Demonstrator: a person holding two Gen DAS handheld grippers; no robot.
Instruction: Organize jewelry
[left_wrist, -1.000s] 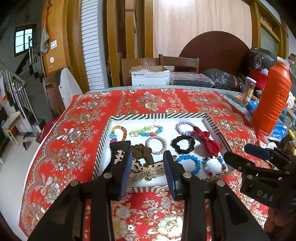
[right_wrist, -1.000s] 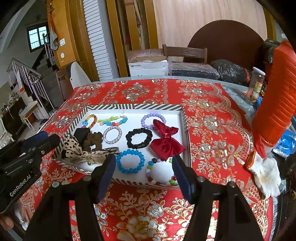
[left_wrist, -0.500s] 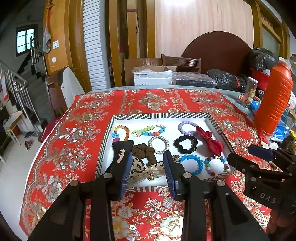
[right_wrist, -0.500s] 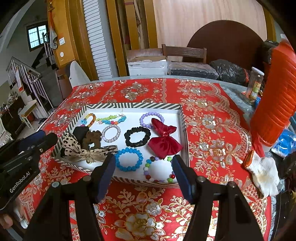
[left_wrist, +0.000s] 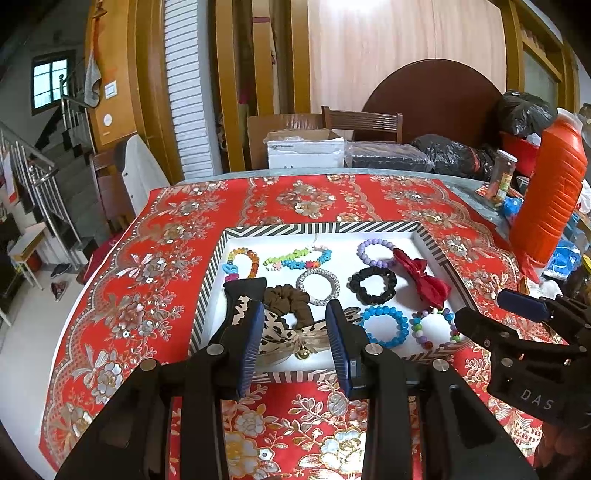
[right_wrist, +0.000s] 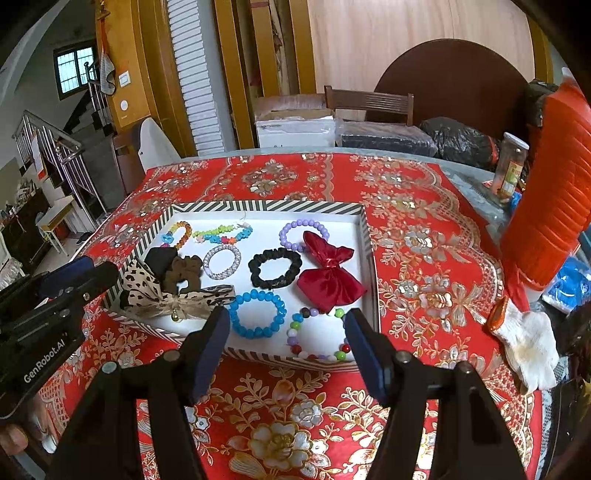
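Below, striped tray of bracelets beyond both grippers, left and right, jaws apart, empty.

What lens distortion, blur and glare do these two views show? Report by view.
Left wrist view: strong fisheye bowing of the door frames, dark vignette corners, tray sharp, soft daylight, no hard shadows. Right wrist view: same barrel bending, wider black rim on the right edge, slight sheen on the red bow, window bright but not blown out.
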